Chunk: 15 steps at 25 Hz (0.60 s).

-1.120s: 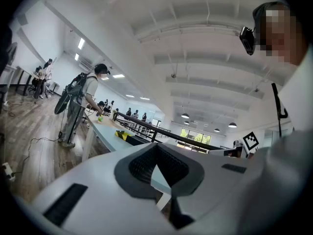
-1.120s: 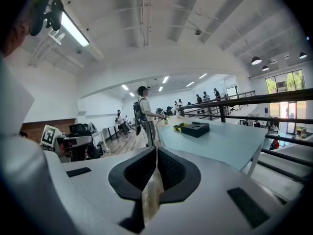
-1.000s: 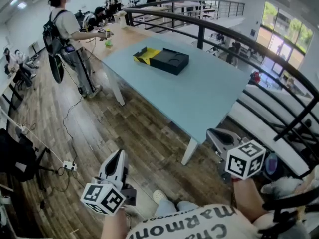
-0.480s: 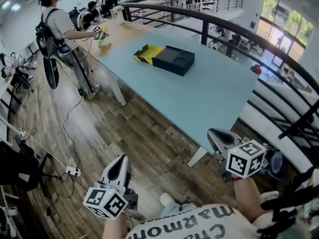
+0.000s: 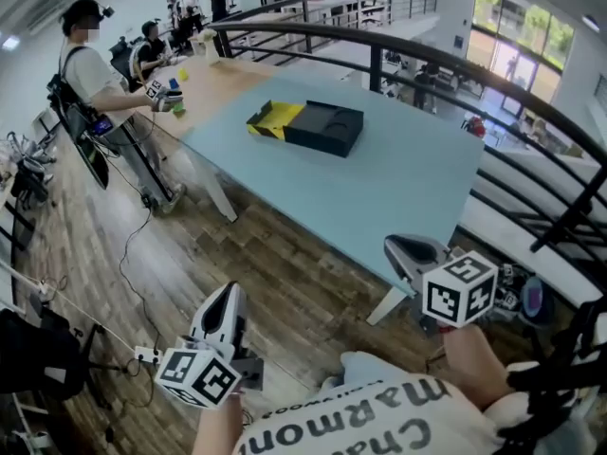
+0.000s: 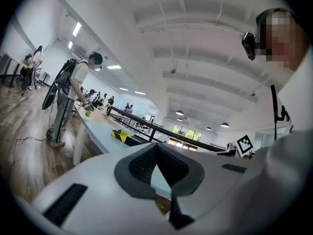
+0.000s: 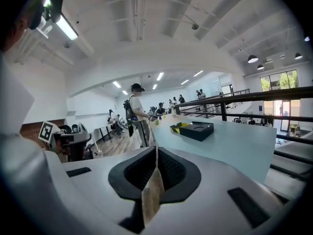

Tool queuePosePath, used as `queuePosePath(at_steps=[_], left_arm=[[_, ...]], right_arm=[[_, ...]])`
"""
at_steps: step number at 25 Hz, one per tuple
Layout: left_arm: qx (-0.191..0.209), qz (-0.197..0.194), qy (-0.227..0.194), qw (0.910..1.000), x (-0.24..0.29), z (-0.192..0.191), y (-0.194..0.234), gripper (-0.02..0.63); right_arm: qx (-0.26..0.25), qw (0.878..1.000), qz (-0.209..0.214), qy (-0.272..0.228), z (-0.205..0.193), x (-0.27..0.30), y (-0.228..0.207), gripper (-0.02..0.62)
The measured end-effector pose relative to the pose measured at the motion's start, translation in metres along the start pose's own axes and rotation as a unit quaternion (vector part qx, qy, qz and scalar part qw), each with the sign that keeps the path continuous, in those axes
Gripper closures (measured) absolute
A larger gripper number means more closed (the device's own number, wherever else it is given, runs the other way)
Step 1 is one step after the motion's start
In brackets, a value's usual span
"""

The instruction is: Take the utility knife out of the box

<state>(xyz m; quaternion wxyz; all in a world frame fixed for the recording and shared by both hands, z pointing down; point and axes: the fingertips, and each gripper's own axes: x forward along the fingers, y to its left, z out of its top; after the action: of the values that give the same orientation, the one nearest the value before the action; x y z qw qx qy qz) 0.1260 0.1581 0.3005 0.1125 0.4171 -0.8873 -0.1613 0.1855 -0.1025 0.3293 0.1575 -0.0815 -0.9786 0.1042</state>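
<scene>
1. Here's the pale blue-green flat table [image 5: 408, 178]: one plain colour, no pattern on it.
2. The black rectangular cardboard box [image 5: 327, 129] has one end in bright yellow with black diagonal stripes.
3. The left hand-held gripper [image 5: 224, 297] has a white shell and dark grey ribbed pads, and its cube is checked with black-and-white square markers.
4. The right hand-held gripper [image 5: 406, 250] matches it in white shell, dark grey pads and black-and-white marker cube.
5. The brown wood-plank floor [image 5: 237, 254] is streaked light and dark.
6. The curved metal railing [image 5: 417, 60] is solid black.
7. The wearer's white shirt [image 5: 379, 425] carries dark lettering.
</scene>
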Motion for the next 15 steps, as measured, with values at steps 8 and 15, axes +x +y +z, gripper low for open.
queuePosePath(at_steps=[8, 15], left_arm=[[0.031, -0.047, 0.008, 0.9984, 0.022, 0.028, -0.003, 0.604], [0.043, -0.055, 0.013, 0.9974, 0.051, 0.041, 0.02, 0.604]], right_arm=[[-0.049, 0.998, -0.029, 0.034, 0.005, 0.008, -0.004, 0.557], [-0.047, 0.998, -0.026, 0.019, 0.024, 0.053, -0.009, 0.557]])
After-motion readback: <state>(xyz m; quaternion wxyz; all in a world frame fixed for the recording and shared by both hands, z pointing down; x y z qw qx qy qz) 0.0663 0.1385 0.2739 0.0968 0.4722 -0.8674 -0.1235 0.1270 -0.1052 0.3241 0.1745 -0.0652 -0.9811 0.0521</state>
